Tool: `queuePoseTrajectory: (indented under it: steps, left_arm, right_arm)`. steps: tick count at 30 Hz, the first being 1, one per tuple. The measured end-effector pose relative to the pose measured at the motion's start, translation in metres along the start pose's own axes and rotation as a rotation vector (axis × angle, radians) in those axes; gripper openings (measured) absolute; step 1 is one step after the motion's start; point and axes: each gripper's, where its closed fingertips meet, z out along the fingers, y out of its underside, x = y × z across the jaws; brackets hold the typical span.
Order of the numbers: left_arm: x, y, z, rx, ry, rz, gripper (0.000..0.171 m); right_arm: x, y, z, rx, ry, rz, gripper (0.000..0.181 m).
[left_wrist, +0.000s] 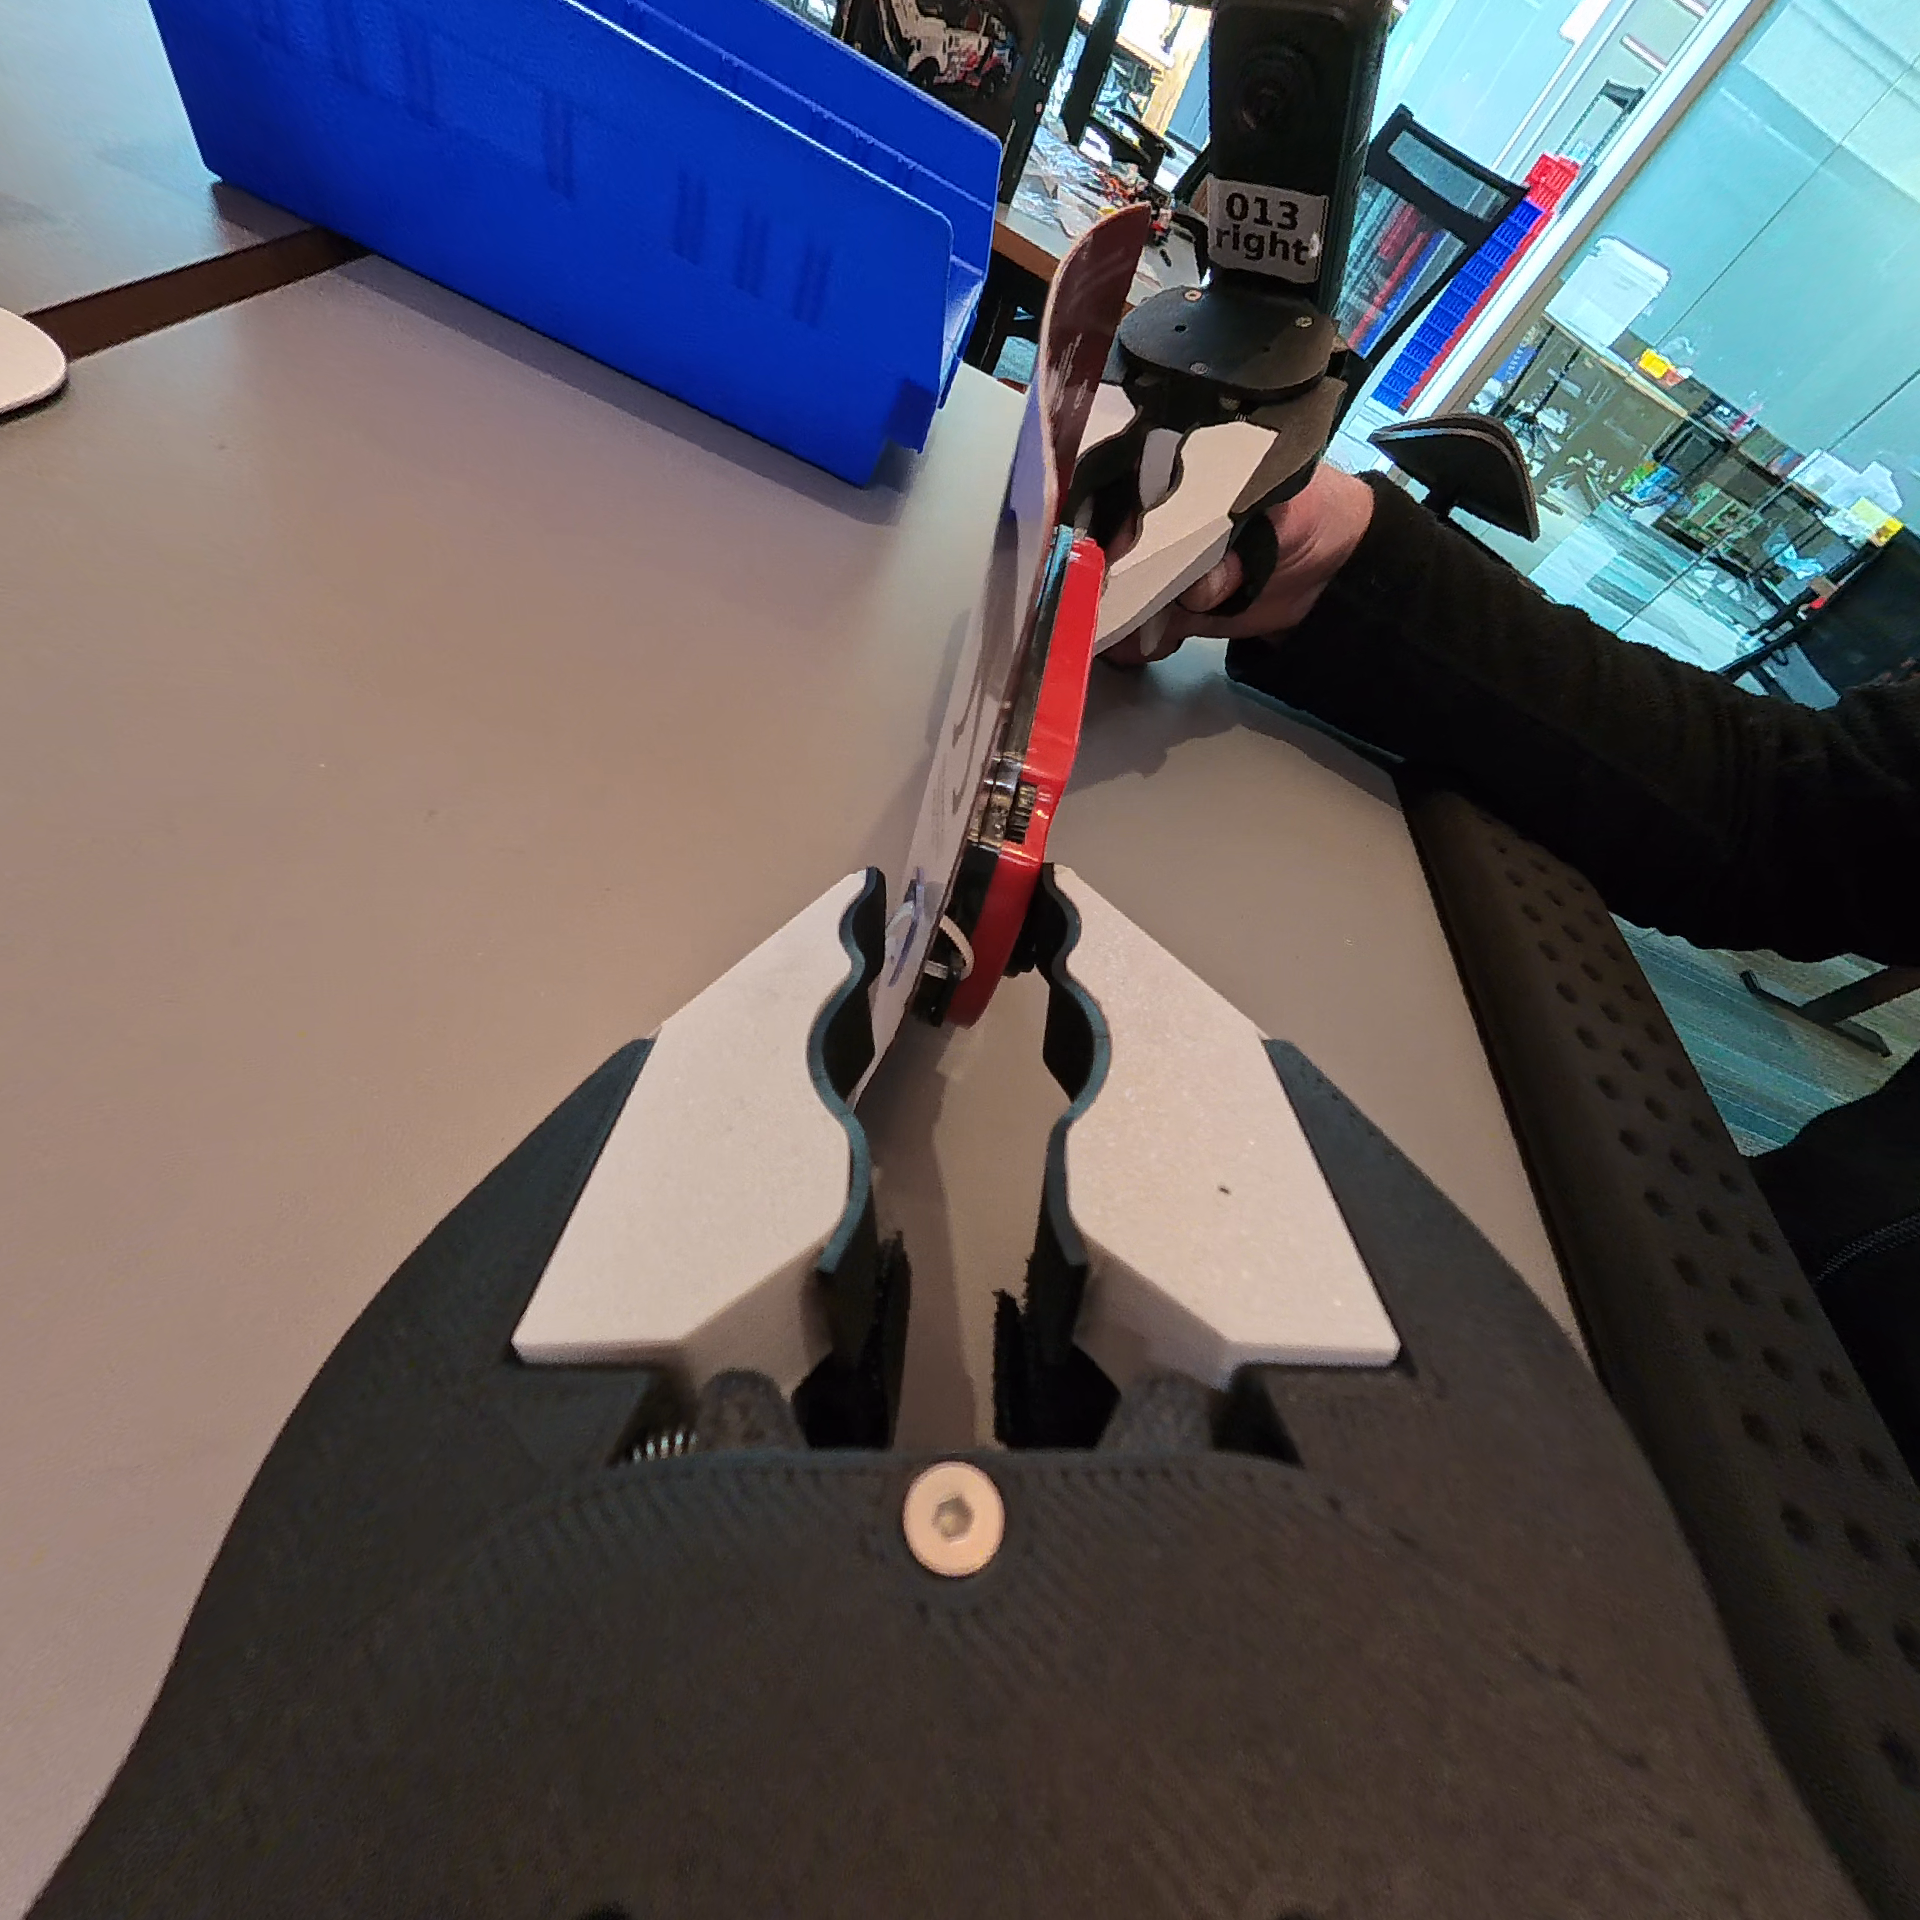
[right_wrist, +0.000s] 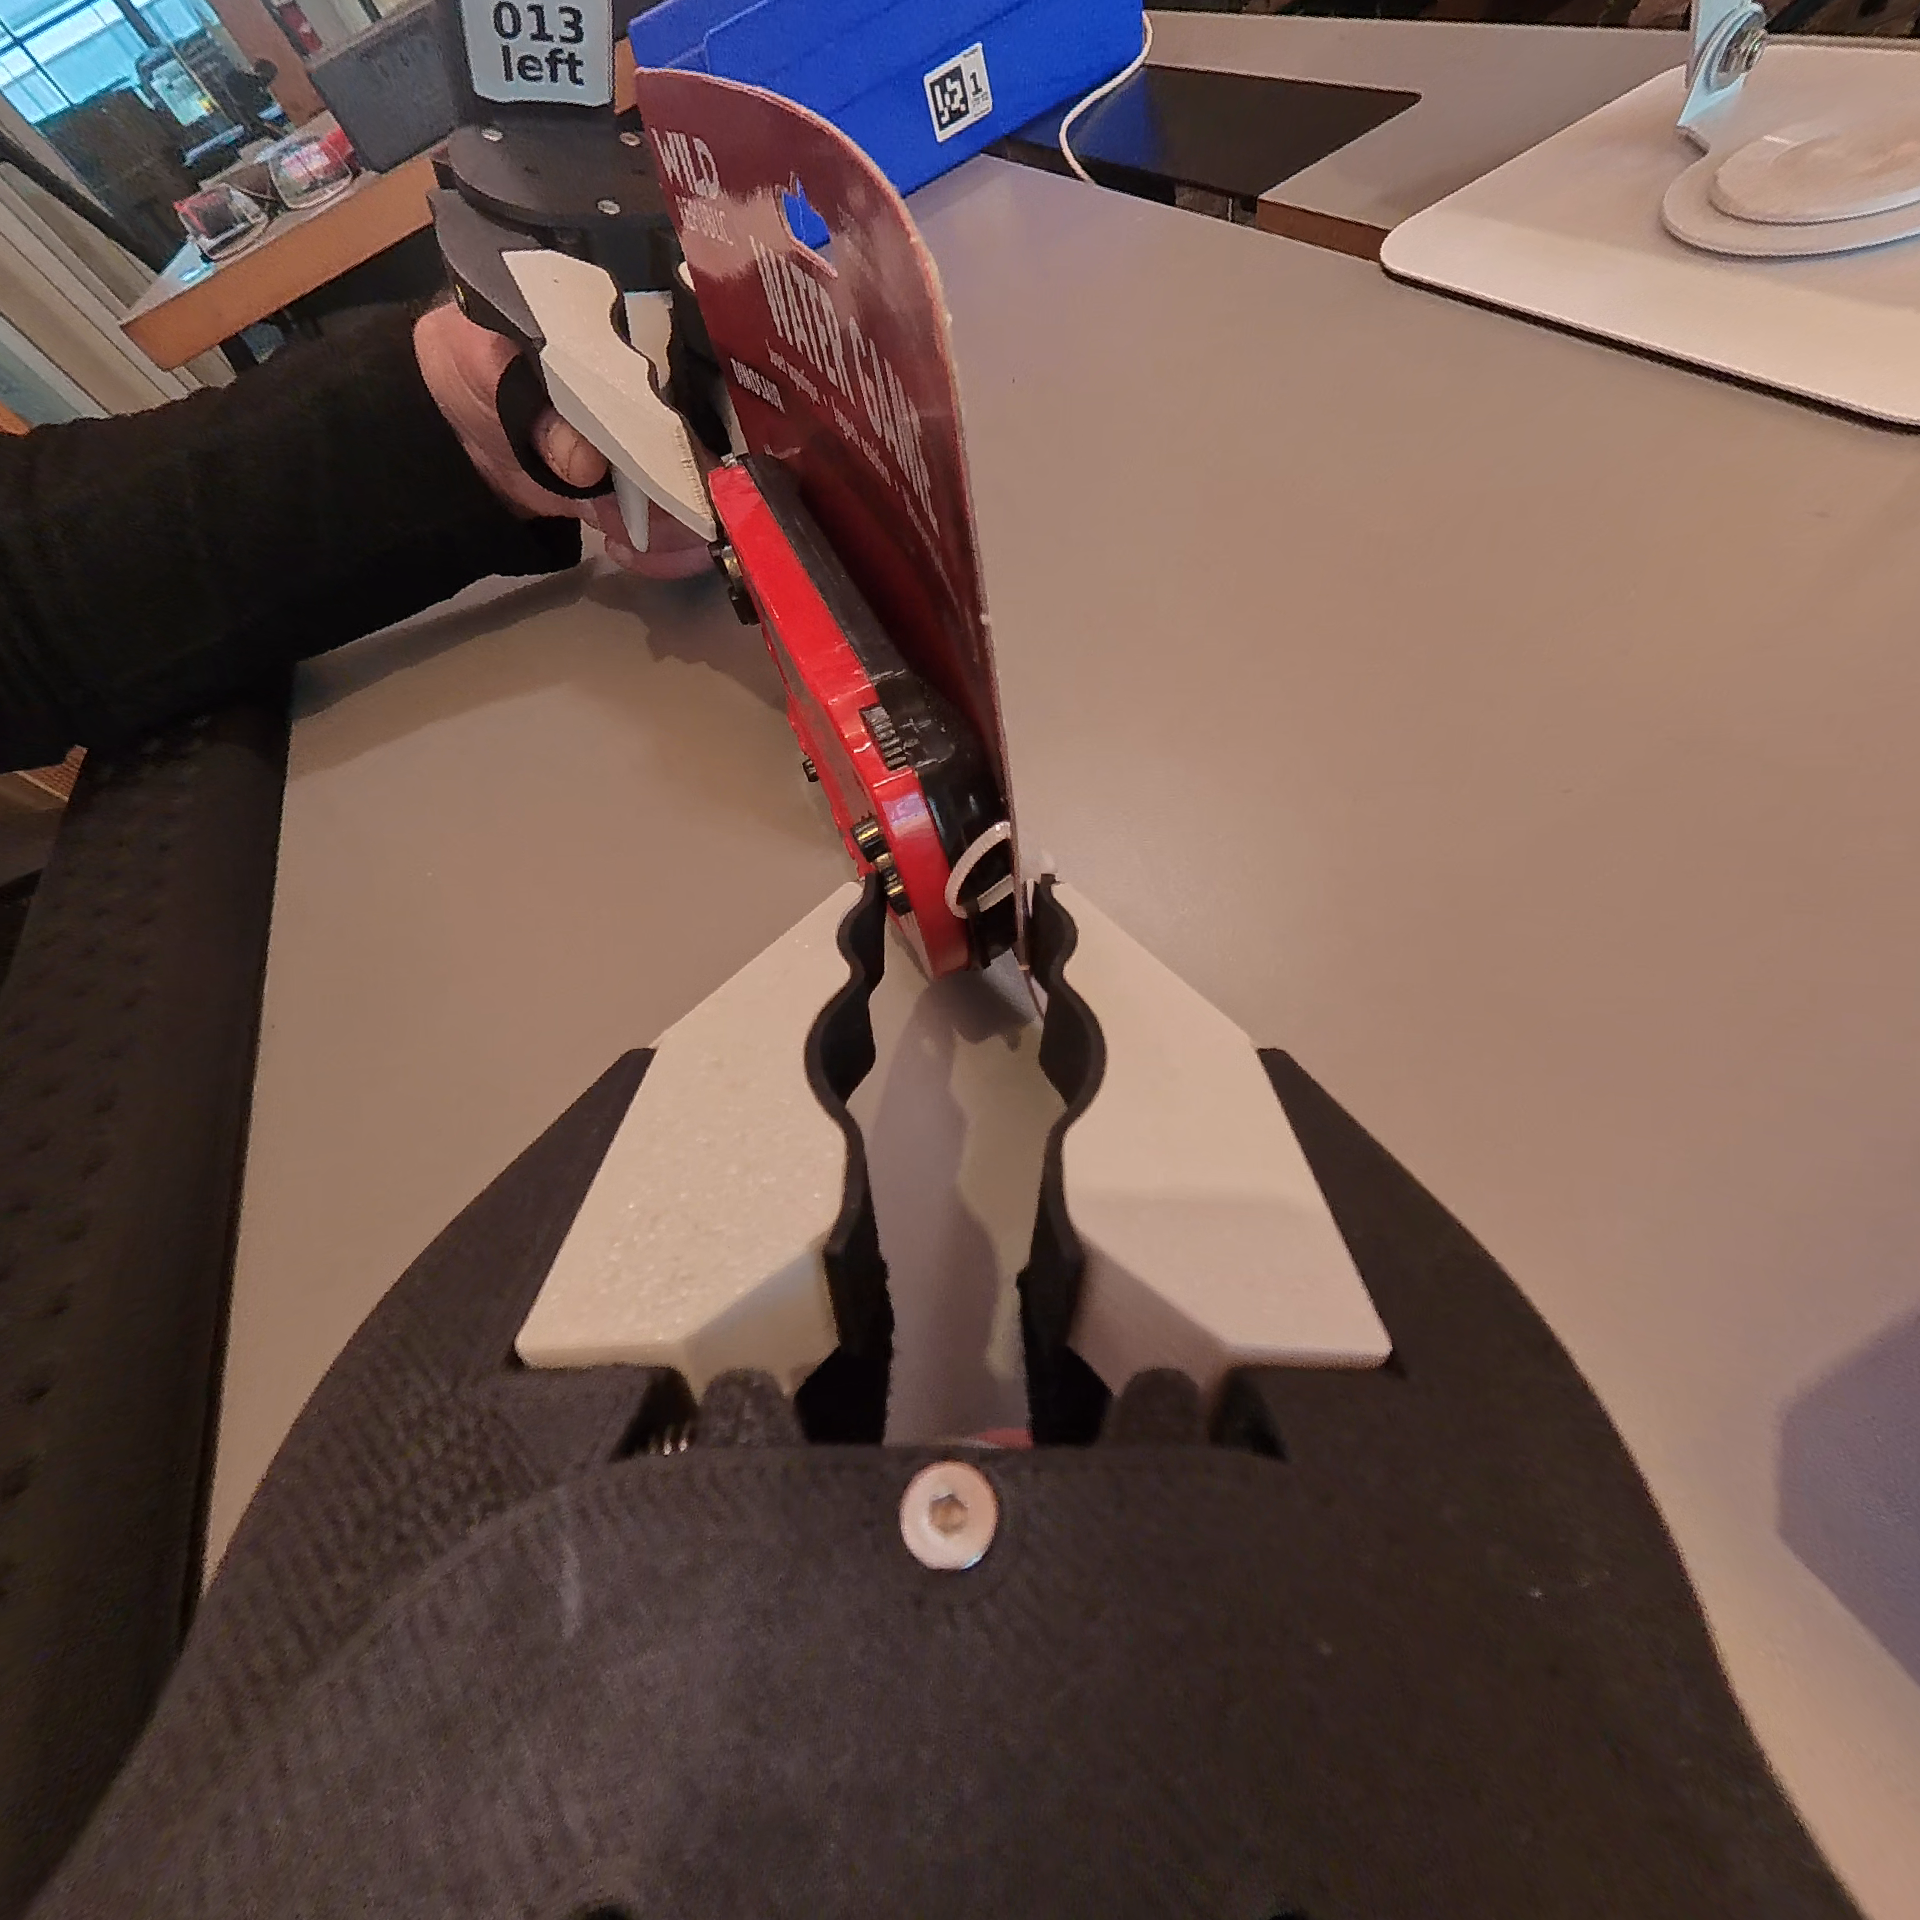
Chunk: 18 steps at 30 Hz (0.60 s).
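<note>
grey tabletop (left_wrist: 416, 727) fills both views, with a blue bin (left_wrist: 582, 208) at its far side and a black perforated chair back (left_wrist: 1662, 1247) at its near edge. a red toy on a dark red backing card (right_wrist: 821, 343) stands on edge on the tabletop, in front of the bin. the left gripper (left_wrist: 961, 914) pinches one end of the toy (left_wrist: 1049, 707), card and all. the right gripper (right_wrist: 961, 925) pinches the opposite end. a white pad (right_wrist: 1662, 249) lies beyond the toy, to one side of the bin.
</note>
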Motion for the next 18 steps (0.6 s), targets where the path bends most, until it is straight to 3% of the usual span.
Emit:
queuePoseTrajectory:
  steps: [18]
  left_arm:
    - [0.0,-0.0007,0.0001,0.005,0.003,-0.008,0.026]
  right_arm:
    - [0.0006,-0.0004,0.0005,0.006,0.004,0.004,0.032]
